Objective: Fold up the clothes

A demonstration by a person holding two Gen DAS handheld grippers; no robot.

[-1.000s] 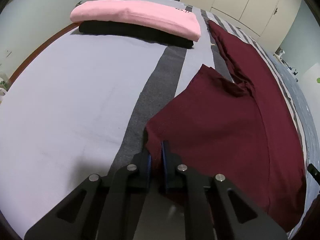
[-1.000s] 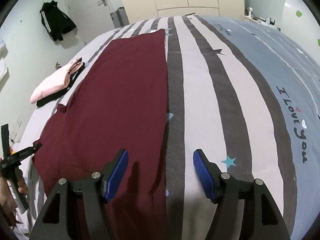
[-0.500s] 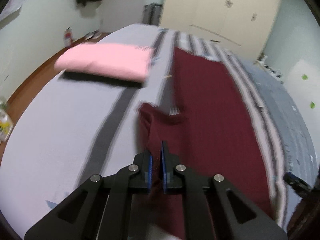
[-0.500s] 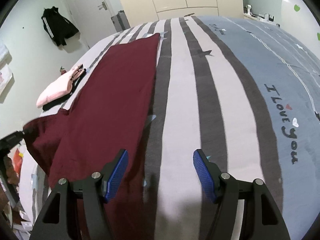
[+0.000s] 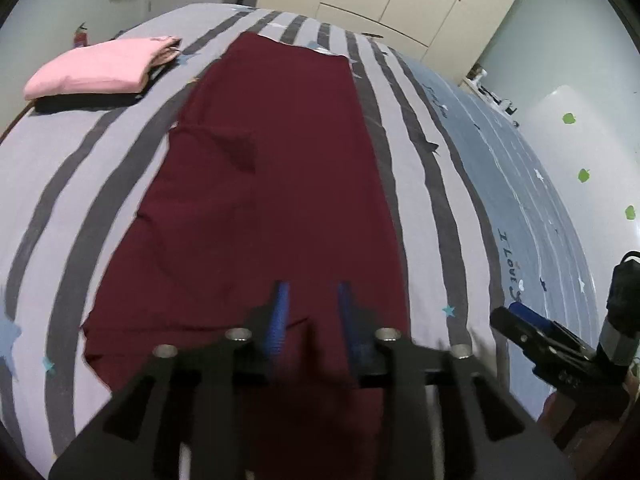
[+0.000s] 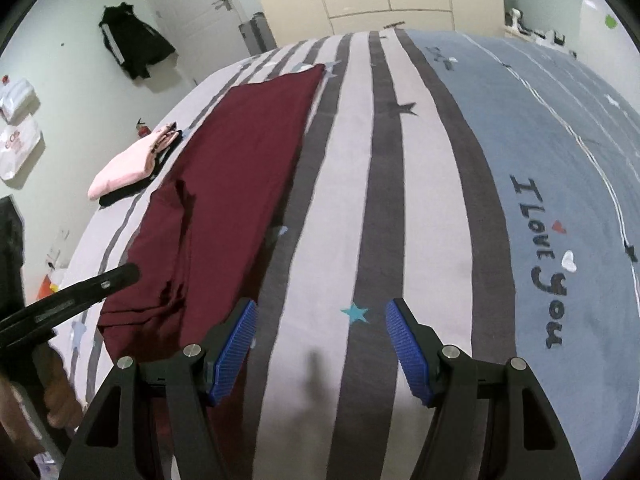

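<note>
Left gripper (image 5: 312,320) jaws parted, have just been opening; maroon cloth shows in the gap at lower centre of the left wrist view but the blue pads (image 5: 280,316) don't press it, so reads as a release, edge let go to lie flat. Motion blur there, so contact is not fully certain. Right gripper (image 6: 320,344) jaws wide apart, nothing between them, hovering over bare striped sheet at lower centre of its own view, just right of the garment edge; looks parked clear so as not to disturb the lay. Maroon garment (image 5: 276,184) lies lengthwise up the middle of the left view, from the bottom to upper centre, a long narrow strip, likely sides already folded in; small tucked flap left of centre, some bunching at the near left corner in the right wrist view (image 6: 160,288). It rests on the bed (image 6: 420,200), striped grey and white, blue panel at right. Pink folded garment (image 5: 96,68) sits atop a black one (image 5: 80,103) at upper left, well apart, presumably the done pile. Next is probably folding the strip end to end.
</note>
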